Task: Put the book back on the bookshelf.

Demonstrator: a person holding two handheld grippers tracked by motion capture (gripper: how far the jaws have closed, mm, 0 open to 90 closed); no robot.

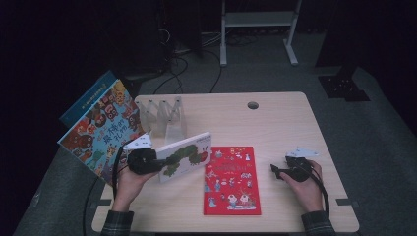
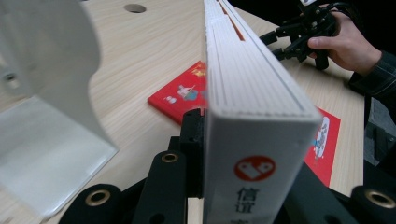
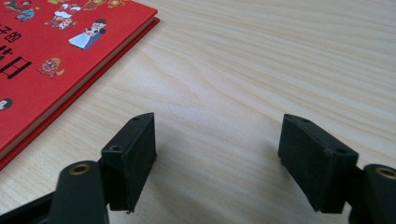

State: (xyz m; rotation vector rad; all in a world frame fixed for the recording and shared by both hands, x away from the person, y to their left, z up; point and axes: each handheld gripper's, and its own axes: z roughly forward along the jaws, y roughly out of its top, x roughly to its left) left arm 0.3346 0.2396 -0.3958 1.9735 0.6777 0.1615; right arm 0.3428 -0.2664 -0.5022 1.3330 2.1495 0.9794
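My left gripper (image 1: 158, 164) is shut on a thick white board book (image 1: 189, 153) with a green caterpillar on its cover, held on edge above the table's left side. In the left gripper view the book's spine (image 2: 252, 93) runs away from me between the jaws, with a red logo near the bottom. A flat red picture book (image 1: 231, 179) lies at the middle front. My right gripper (image 1: 275, 171) hovers just right of it, open, nothing between its pads (image 3: 135, 154). The red book's corner (image 3: 56, 51) shows at upper left in the right gripper view.
A pale folding book rack (image 1: 160, 115) stands at the back left; its nearest divider (image 2: 46, 70) is close beside the held book. A colourful picture book (image 1: 101, 130) leans at the table's left edge, a blue one (image 1: 83, 101) behind it. A cable hole (image 1: 253, 105) marks the back edge.
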